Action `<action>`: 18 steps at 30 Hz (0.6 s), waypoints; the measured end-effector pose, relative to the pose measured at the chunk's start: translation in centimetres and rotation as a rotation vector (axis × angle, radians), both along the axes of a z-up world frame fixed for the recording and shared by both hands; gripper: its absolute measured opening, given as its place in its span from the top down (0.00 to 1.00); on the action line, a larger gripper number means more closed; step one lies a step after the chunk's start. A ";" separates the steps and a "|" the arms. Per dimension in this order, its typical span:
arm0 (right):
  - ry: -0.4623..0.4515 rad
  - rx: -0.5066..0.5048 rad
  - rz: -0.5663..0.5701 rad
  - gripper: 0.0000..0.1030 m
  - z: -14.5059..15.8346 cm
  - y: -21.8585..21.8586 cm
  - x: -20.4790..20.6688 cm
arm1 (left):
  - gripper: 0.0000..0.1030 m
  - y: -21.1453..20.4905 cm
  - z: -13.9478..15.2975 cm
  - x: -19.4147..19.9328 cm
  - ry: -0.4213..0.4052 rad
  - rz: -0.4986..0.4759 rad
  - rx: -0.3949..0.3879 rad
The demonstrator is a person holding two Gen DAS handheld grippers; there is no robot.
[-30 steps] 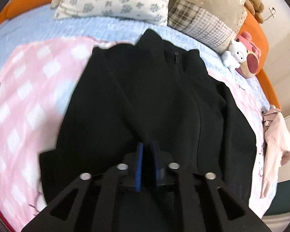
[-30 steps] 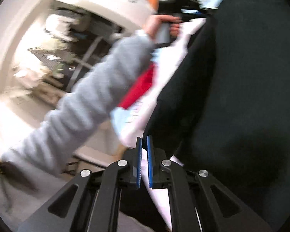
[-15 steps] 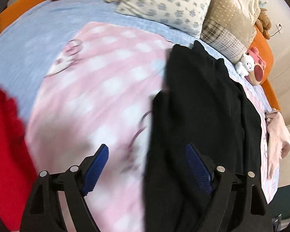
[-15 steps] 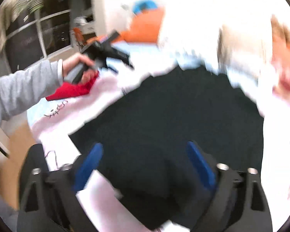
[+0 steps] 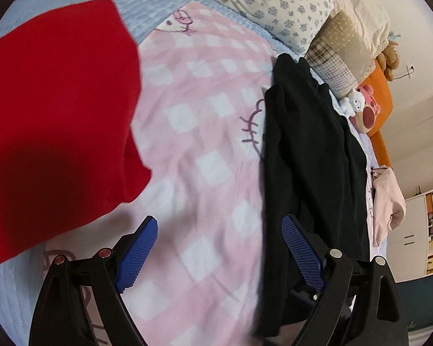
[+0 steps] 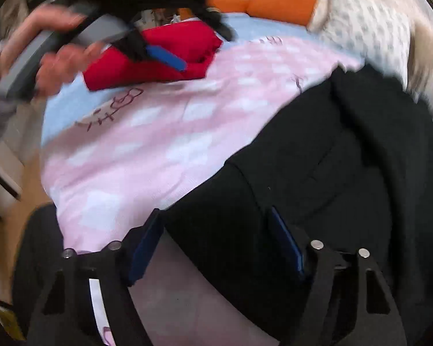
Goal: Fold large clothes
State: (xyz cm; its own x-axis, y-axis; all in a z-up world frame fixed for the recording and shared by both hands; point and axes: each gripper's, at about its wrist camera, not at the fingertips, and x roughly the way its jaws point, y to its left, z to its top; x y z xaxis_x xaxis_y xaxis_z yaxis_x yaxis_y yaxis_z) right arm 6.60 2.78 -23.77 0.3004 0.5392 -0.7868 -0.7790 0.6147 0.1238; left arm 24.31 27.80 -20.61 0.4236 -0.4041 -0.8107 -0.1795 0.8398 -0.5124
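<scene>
Red garment (image 5: 57,121) up and left of the left gripper (image 5: 219,250), jaws spread and holding nothing, pink checked blanket (image 5: 205,132) between them, black jacket (image 5: 311,150) behind the right-hand jaw, right gripper (image 6: 216,248) spread wide over the jacket's edge.

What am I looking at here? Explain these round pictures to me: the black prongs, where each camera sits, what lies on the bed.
No robot: a person holds a two-finger clamp in each hand, with a fisheye camera looking along its fingers. One picture is from the left gripper, the other from the right gripper. Both stand open and hold nothing. The right view also shows the person's left hand holding its tool. On the pink checked blanket lies a black jacket, partly folded lengthwise. Beside it lies a folded red garment. Pillows and a plush toy sit at the head.
</scene>
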 end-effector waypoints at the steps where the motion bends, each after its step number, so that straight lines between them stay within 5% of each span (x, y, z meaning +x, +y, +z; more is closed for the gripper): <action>1: 0.019 0.023 -0.014 0.52 0.2 -0.6 0.6 | 0.13 0.0 -0.2 0.1 0.007 -0.003 0.004; 2: 0.046 0.038 -0.019 0.65 0.3 -1.0 1.0 | 0.13 -0.1 -0.2 0.3 0.009 -0.004 0.005; 5: 0.132 0.091 -0.041 0.81 0.7 -2.3 2.0 | 0.13 -0.4 -0.4 1.8 0.010 -0.008 -0.029; 13: 0.285 0.277 -0.080 0.83 2.1 -6.2 3.0 | 0.13 -4.6 -0.3 9.8 -0.071 0.024 -0.215; 18: 0.397 0.478 -0.078 0.83 3.3 -9.6 4.1 | 0.13 -8.1 -0.4 16.3 -0.121 0.044 -0.128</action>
State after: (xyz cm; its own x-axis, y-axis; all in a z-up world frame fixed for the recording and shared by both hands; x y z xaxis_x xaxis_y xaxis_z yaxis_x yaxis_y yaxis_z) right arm 10.69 -6.84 -20.48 0.0873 0.8472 -0.5241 -0.5724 0.4732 0.6697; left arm 40.65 19.66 -21.04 0.5348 -0.4797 -0.6956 -0.1454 0.7587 -0.6350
